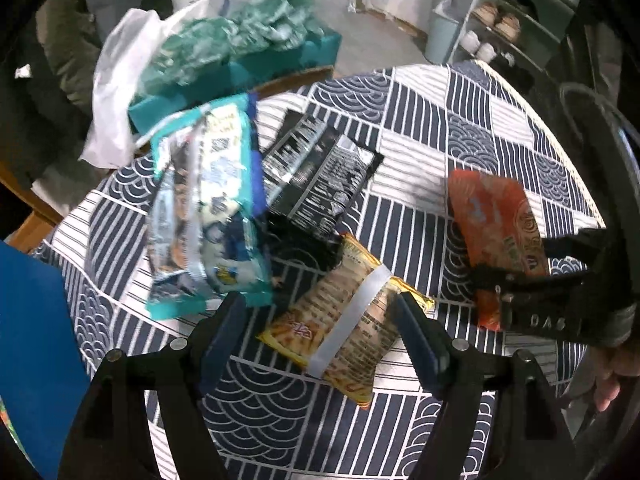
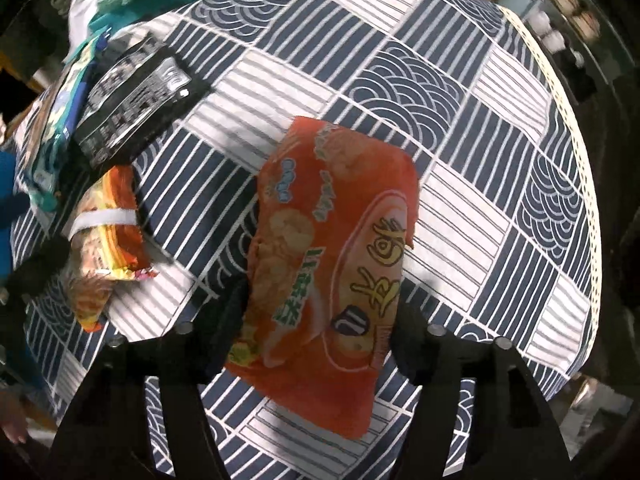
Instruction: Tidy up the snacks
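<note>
The right hand-held gripper (image 2: 316, 312) is seen clamped on an orange snack packet (image 2: 332, 248), held above the patterned bench (image 2: 460, 128). The left hand-held gripper (image 1: 320, 320) is held apart over a yellow packet (image 1: 344, 316), beside black (image 1: 320, 176) and blue (image 1: 208, 216) packets.

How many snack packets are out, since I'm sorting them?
4: blue packet left, black packet behind it, yellow packet between left gripper's fingers, orange packet in right gripper. More may be hidden.
</note>
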Motion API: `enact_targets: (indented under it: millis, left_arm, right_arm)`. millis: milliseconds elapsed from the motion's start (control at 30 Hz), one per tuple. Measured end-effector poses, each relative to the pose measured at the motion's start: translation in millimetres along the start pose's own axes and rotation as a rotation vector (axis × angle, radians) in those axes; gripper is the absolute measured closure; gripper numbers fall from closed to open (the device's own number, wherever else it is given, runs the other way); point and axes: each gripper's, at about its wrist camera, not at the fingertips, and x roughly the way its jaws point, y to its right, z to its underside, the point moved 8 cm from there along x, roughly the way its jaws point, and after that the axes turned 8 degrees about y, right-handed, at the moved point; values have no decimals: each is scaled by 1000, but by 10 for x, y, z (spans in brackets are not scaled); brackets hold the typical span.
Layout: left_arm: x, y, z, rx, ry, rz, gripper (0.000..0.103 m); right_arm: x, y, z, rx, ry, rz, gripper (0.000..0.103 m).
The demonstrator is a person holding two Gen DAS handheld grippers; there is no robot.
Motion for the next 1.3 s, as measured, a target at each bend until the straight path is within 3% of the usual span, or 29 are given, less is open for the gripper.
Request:
enact_targets:
  millis: [67, 267, 433, 533, 733, 933, 1000, 1067, 1167, 1300]
  left_arm:
    - [13, 35, 7, 5, 7, 8, 21]
    - [-16, 33, -11, 23, 12, 40, 21]
    - [-110, 1, -22, -9, 43, 118, 21]
    - [-83, 47, 35, 24, 22, 135, 21]
    - [101, 184, 146, 170, -21, 72, 21]
    - [204, 268, 95, 212, -22, 37, 21]
    - [221, 281, 76, 224, -19, 26, 21]
    - [228, 288, 78, 236, -15, 16, 22]
    - [229, 273, 86, 262, -4, -3, 40]
    - [165, 260, 88, 249, 1, 21, 55]
  right_arm:
    - [8, 42, -18, 25, 5, -8, 29]
    - [107, 106, -198, 68, -8, -33, 28]
    - [281, 147, -314, 74, -13, -40, 27]
    - [362, 45, -367, 75, -14, -39, 26]
    - [338, -12, -387, 66, -8, -29, 25]
    - [383, -212, -317, -1, 13, 14, 25]
    - [387, -237, -313, -7, 16, 12, 28]
    - [367, -253, -301, -17, 25, 13, 41]
    - [339, -272, -276, -15, 25, 10, 46]
    - [267, -232, -248, 8, 30, 1, 52]
